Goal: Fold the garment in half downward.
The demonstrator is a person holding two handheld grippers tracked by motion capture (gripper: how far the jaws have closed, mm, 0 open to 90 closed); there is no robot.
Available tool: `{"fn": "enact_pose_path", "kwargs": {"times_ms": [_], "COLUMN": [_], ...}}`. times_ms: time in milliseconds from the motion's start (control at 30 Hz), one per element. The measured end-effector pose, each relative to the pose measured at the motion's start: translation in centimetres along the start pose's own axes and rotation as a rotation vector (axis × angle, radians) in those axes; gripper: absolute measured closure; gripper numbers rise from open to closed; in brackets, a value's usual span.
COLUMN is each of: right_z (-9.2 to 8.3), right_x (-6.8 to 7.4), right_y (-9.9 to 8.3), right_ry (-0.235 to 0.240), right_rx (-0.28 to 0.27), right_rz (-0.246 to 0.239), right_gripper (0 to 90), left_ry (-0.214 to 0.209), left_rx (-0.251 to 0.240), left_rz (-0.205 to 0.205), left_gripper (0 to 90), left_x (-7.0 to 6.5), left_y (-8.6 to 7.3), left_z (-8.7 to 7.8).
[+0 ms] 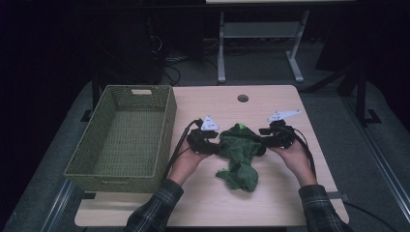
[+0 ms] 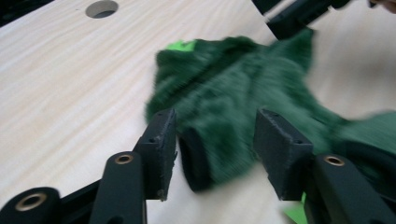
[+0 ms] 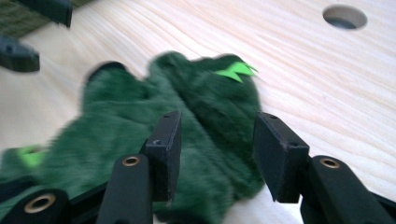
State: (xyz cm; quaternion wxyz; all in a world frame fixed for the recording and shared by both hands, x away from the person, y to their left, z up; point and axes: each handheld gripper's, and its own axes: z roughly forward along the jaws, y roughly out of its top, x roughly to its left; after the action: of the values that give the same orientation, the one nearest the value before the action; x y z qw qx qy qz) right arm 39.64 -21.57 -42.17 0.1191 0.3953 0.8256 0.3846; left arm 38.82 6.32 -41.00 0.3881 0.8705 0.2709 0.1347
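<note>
Lying crumpled on the desk (image 1: pixel 270 203), between both sets of fingers: a dark green fleecy garment (image 1: pixel 239 157) with bright green trim.

Reaching in from the left edge of the cloth, the left gripper (image 2: pixel 212 147), fingers (image 2: pixel 161 140) spread wide with a fold and a dark cuff sitting in the gap, nothing pinched yet. Reaching in from the opposite edge, the right gripper (image 3: pixel 215 154), fingers (image 3: pixel 278 151) likewise spread, cloth bunched between them.

Probably approaching from both ends so as to lift or spread the garment evenly. Standing empty beyond the left fingers, a green woven basket (image 1: pixel 167 125), likely the destination.
</note>
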Motion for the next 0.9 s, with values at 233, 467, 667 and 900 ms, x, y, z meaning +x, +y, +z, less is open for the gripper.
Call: {"fn": "enact_pose_path", "kwargs": {"times_ms": [233,467,667,900], "right_z": [1.9,3.8,5.0,5.1], "right_x": [-2.0,-2.5,-2.5,-2.5], "right_y": [-0.4,-1.0,-1.3,-1.3], "right_ry": [0.012,0.021,0.006,-0.008], "right_rx": [-0.008,0.037,0.063,0.064], "right_rz": [0.024,0.019,0.022,0.027], "right_gripper": [54.4,54.6,60.1,76.6], "left_ry": [0.002,-0.008,-0.020,-0.013], "left_rx": [0.034,0.100,0.141,0.146], "left_rz": [-0.063,-0.030,-0.014,-0.015], "left_gripper": [52.0,51.0,53.3,71.5], "left_x": [2.9,3.7,3.8,3.8], "left_y": [0.5,0.4,0.6,0.7], "left_z": [4.1,7.0,8.2,8.7]}}
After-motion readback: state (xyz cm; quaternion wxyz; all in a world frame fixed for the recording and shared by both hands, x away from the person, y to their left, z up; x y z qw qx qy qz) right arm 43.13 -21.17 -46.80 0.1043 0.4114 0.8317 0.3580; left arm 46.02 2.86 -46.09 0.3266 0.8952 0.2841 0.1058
